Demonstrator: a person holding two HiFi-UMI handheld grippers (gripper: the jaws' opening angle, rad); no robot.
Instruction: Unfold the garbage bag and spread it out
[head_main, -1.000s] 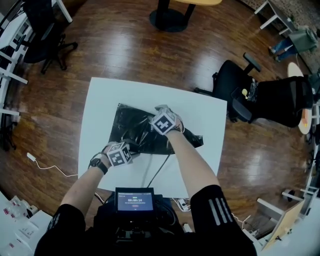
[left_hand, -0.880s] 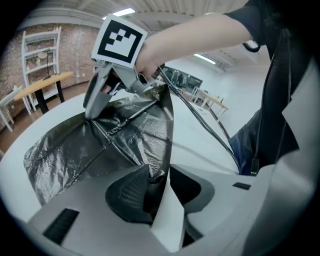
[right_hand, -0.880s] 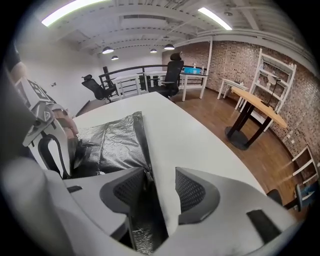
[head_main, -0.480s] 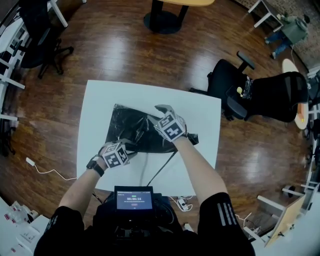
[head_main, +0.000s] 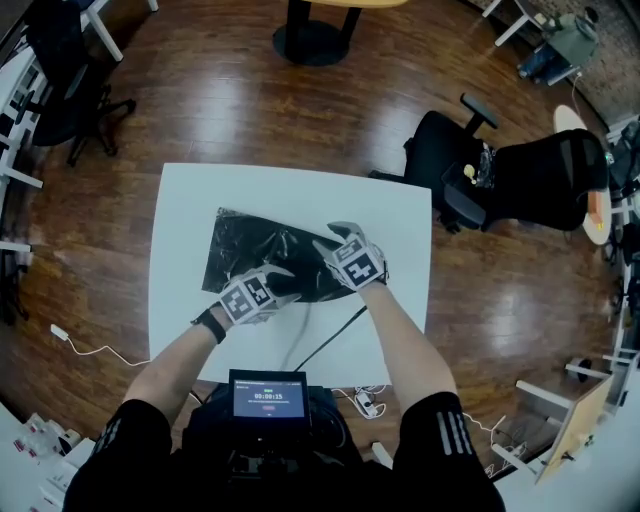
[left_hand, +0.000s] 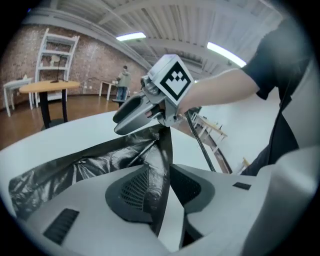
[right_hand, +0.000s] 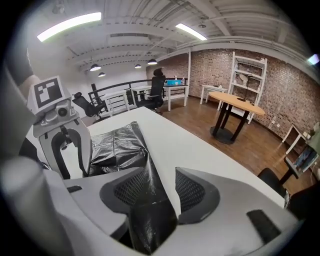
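Note:
A crumpled black garbage bag (head_main: 258, 258) lies partly spread on the white table (head_main: 185, 215). My left gripper (head_main: 280, 282) is at the bag's near edge, shut on a fold of film (left_hand: 159, 165) that runs taut up to the right gripper (left_hand: 131, 116). My right gripper (head_main: 342, 238) is at the bag's right end, shut on a bunched strip of the bag (right_hand: 150, 210). In the right gripper view the rest of the bag (right_hand: 116, 145) stretches away over the table, beside the left gripper (right_hand: 70, 150).
A black cable (head_main: 330, 335) crosses the table's near part. A screen device (head_main: 268, 396) sits at my chest. Black office chairs (head_main: 520, 180) stand right of the table, another chair (head_main: 60, 60) far left, and a round table base (head_main: 305, 40) beyond.
Both grippers have risen and shifted right with the bag's near edge in them. The left gripper has come closer to the right one, and the film between them is lifted.

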